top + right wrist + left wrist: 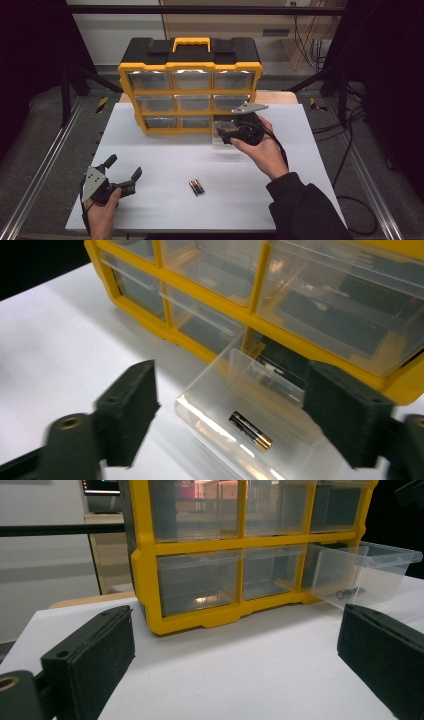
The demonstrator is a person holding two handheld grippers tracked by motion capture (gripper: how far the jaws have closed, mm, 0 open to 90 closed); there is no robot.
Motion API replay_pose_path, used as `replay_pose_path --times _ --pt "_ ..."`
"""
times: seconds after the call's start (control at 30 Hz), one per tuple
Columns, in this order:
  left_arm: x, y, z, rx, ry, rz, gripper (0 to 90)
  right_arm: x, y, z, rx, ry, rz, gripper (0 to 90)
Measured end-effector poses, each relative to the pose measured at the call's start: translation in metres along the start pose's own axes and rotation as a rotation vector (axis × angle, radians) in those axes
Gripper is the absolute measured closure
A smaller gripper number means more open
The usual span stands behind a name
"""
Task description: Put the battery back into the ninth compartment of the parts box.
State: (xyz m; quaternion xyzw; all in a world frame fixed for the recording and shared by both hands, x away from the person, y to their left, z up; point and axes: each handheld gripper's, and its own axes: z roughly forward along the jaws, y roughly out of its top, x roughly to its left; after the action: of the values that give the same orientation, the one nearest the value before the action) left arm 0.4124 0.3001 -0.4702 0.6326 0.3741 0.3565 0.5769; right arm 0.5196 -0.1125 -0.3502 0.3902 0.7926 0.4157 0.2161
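Right gripper (223, 134) is hovering just over the pulled-out clear drawer (260, 440) at the bottom right of the yellow organizer (190, 90), its jaws standing apart with nothing pressed between them. One battery (250, 430) is lying loose on the drawer floor, directly below the gap between the jaws. Two more batteries (196, 187) are lying side by side on the white table (165, 155), near the front. Left gripper (124, 172) is resting near the table's front left corner, jaws spread wide, gripping nothing.
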Motion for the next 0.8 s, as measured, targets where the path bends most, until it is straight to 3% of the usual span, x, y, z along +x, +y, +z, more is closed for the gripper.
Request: replay_pose_path --times 0.23,0.4,0.57,0.8 --pt "0.000 0.000 0.000 -0.001 0.001 0.003 1.6 0.019 -0.012 -0.007 -0.020 0.002 -0.011 12.4" --pt "-0.001 0.000 0.000 0.000 -0.001 0.003 1.6 0.028 -0.029 -0.009 -0.037 0.010 0.026 11.9" --pt "-0.001 0.000 0.000 -0.001 -0.001 0.002 1.5 0.040 -0.053 -0.006 -0.005 0.030 0.029 10.9" --pt "-0.001 0.000 0.000 0.000 -0.002 0.006 1.5 0.052 -0.068 -0.002 0.020 0.049 0.036 10.4"
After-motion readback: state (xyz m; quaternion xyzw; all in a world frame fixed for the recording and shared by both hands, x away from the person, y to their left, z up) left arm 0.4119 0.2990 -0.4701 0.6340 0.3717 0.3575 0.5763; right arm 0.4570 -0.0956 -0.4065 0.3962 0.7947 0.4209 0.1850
